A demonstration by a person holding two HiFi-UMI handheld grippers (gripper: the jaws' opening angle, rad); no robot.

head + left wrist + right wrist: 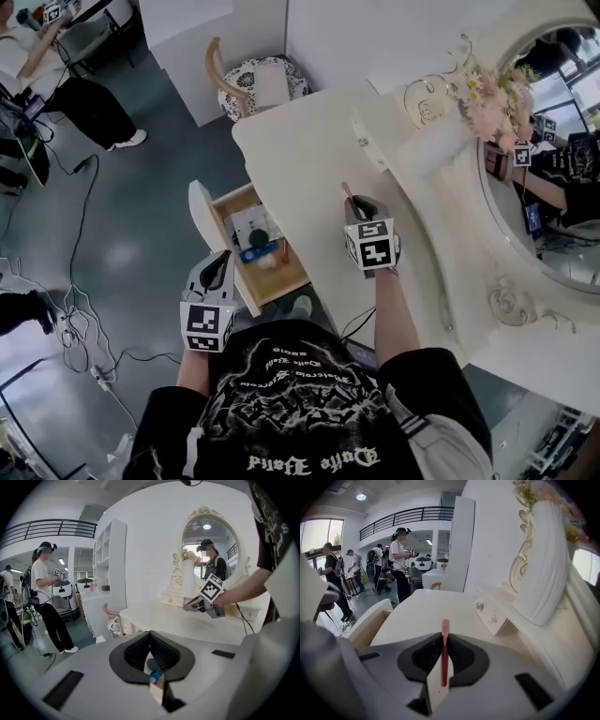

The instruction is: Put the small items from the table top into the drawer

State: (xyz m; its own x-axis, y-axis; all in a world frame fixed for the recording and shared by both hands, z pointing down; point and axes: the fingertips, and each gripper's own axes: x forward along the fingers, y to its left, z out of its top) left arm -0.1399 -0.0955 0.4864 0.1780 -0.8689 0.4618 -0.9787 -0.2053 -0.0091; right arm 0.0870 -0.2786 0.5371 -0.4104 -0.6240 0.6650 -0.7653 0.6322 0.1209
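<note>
The drawer (292, 270) stands pulled out at the left of the white table top (309, 150). Inside lie a flat white item (244, 221), a dark round thing (260, 236) and a blue tube (257, 252); a pale lump beside the tube is too blurred to name. The table's edge covers the drawer's inner end.

The left gripper (221, 262) hangs over the drawer's near corner and hides it. Its pads meet at the tips with nothing between them.

The right gripper (354, 202) is over the table top, right of the drawer. Its jaws are clamped on a thin red stick (445, 649), whose tip pokes out past the pads, clear of the table.

Further right, a small white piece with two metal knobs (492, 616) rests on the table; I cannot tell what it is. Beside it is a fluted white vase (546, 559) of pink flowers (492, 105). The oval mirror (562, 202) is cut off by the right edge.
</note>
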